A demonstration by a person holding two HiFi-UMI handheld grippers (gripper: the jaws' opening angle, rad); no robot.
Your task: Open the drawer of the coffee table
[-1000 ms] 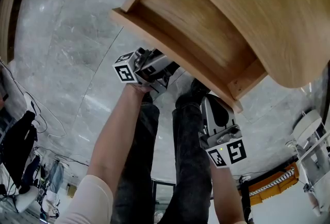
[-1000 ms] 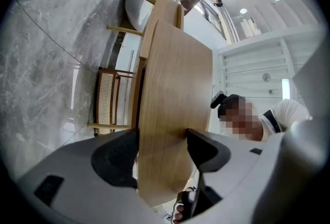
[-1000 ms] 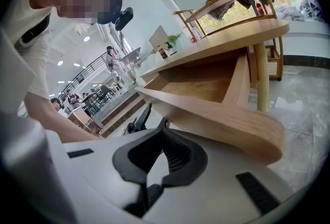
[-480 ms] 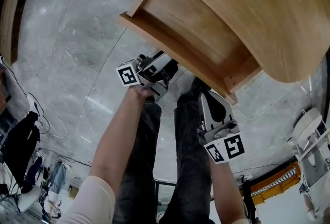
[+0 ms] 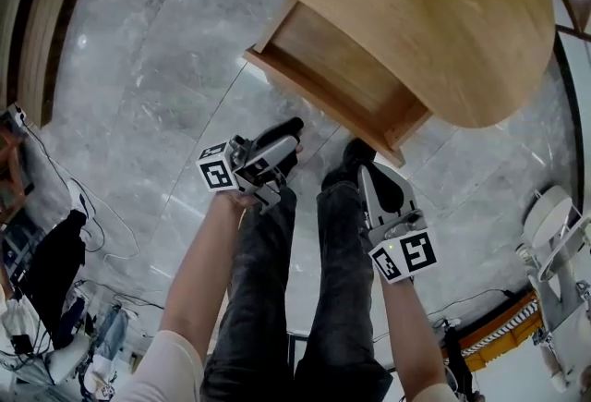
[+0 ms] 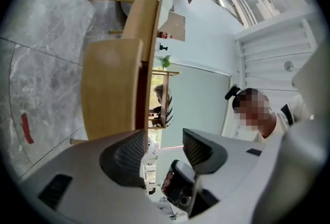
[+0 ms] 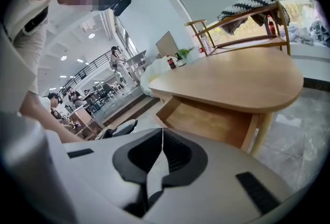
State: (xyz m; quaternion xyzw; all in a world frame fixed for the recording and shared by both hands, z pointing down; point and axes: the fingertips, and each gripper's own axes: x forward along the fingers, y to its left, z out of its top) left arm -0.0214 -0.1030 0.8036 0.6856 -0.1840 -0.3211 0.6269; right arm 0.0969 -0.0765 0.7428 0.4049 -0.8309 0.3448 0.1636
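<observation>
The wooden coffee table (image 5: 416, 3) fills the top of the head view, and its drawer (image 5: 342, 81) stands pulled out beneath the top, with nothing visible inside. My left gripper (image 5: 284, 149) hangs below the drawer's front, apart from it. Its jaws are closing and nothing is between them (image 6: 162, 148). My right gripper (image 5: 371, 176) is lower right, shut and empty, its pads touching (image 7: 162, 150). In the right gripper view the table (image 7: 232, 81) and the open drawer (image 7: 206, 120) lie ahead, out of reach.
The person's legs and dark shoes (image 5: 282, 130) stand on the grey marble floor (image 5: 138, 67) just in front of the drawer. Cables and clothing (image 5: 46, 252) lie at the left, white equipment (image 5: 549, 225) at the right. A wooden rack (image 7: 242, 22) stands behind the table.
Both grippers have drawn back from the drawer's front, and the table now looks smaller and farther off. The drawer stays open.
</observation>
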